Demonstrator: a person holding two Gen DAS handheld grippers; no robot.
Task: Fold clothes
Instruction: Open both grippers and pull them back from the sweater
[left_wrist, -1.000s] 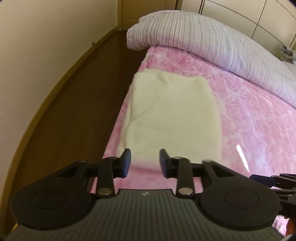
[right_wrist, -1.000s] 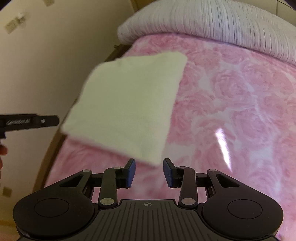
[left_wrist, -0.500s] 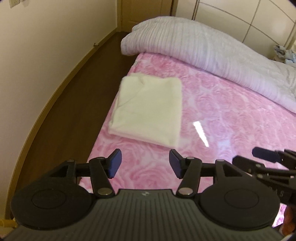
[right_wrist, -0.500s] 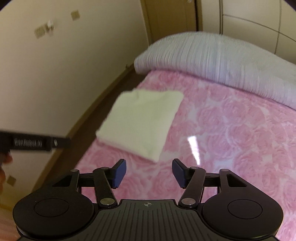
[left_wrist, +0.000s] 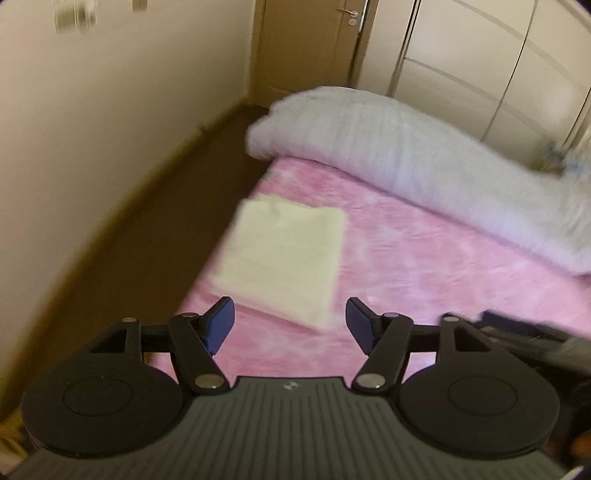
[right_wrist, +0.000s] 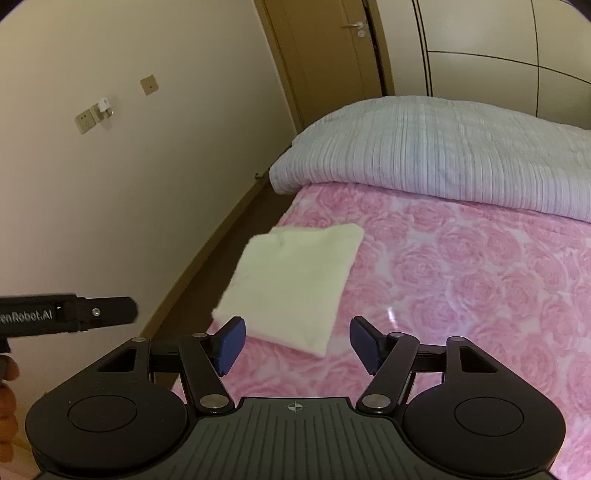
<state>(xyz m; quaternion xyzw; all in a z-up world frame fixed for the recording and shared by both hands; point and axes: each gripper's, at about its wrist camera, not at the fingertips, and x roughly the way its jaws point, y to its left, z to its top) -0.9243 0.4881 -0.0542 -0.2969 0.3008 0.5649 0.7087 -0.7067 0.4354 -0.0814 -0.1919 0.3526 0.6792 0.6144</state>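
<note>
Two claws hang above the bed (right_wrist: 480, 295), each with its jaws spread wide and nothing between them: the left claw (left_wrist: 290, 326) and the right claw (right_wrist: 297, 341). The folded cream garment (right_wrist: 291, 284) lies flat on the pink rose-patterned sheet, near the bed's edge beside the dark floor (left_wrist: 147, 240), clear of both claws. A rolled grey striped duvet (right_wrist: 443, 147) lies across the bed beyond it, well apart from the garment.
</note>
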